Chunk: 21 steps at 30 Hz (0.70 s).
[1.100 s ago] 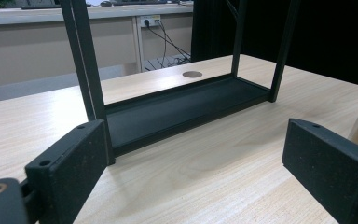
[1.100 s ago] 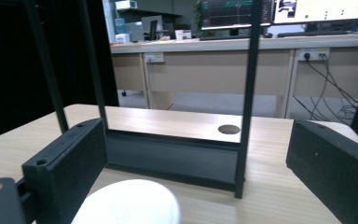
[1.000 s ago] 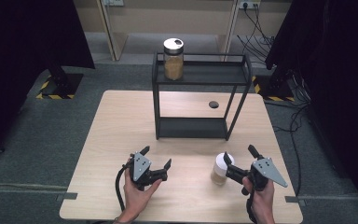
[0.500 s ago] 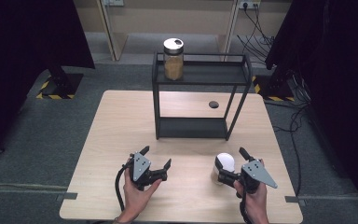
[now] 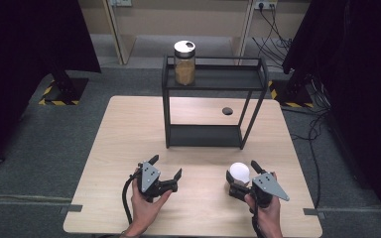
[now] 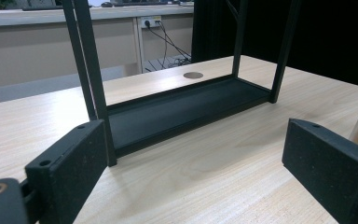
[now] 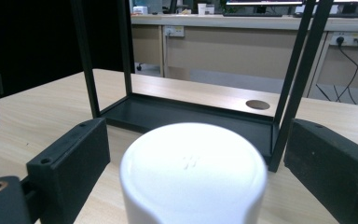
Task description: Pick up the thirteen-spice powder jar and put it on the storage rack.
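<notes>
1. The left gripper [image 5: 166, 168] rests low over the table [image 5: 124, 144] at the near left, jaws wide apart with nothing between them. In the left gripper view it looks at the rack [image 6: 186, 105], with the jar at the far right edge, off to its side.

2. The rack [image 5: 203, 135] stands mid-table, beyond both grippers; a second jar [image 5: 184, 62] sits on its top shelf, at the left end.

3. The jar [image 5: 239, 173], white-lidded, stands upright on the table, well nearer the right hand than the left.

4. The right gripper [image 5: 243, 174] has the jar [image 7: 193, 172] between its pads, dead ahead and centred. Its jaws have just been closing, but gaps show on both sides, so they are not yet pressing. The jar's long axis is vertical, square to the closing line, so the likely next move is simply to close.
</notes>
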{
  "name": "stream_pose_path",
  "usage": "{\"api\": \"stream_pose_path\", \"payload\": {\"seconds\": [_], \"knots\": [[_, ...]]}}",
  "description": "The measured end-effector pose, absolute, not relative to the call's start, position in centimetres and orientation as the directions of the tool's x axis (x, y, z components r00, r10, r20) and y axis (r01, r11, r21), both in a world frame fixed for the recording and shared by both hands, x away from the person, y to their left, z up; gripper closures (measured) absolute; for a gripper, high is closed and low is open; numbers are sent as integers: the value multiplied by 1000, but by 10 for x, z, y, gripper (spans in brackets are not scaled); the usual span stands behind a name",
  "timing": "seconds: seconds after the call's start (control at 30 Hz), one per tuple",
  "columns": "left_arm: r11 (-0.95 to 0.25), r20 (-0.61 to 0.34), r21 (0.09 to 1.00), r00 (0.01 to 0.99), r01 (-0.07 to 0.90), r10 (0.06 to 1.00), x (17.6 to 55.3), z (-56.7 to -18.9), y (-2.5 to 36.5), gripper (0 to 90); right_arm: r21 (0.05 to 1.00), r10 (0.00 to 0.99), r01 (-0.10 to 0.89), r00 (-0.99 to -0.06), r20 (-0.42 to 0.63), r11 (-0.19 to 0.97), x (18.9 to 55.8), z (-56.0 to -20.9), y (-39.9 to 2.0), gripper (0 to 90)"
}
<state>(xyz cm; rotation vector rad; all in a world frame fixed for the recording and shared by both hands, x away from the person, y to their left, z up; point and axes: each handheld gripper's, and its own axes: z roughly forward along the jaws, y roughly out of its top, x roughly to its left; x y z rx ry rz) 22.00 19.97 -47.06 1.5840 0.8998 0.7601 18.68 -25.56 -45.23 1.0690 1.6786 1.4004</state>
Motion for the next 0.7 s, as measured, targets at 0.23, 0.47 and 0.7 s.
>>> {"api": "stream_pose_path", "payload": {"seconds": [0.23, 0.47, 0.7], "knots": [[-103, 10, 982, 504, 157, 864, 220, -471, 200, 59, 980, 907, 169, -420, -21, 100, 186, -459, -253, 82], [-100, 8, 983, 503, 157, 865, 220, -471, 200, 59, 983, 901, 155, -433, -25, 102, 184, -468, -256, 86], [-99, 7, 982, 501, 158, 865, 221, -471, 201, 59, 983, 905, 152, -425, -27, 101, 184, -475, -255, 126]]}}
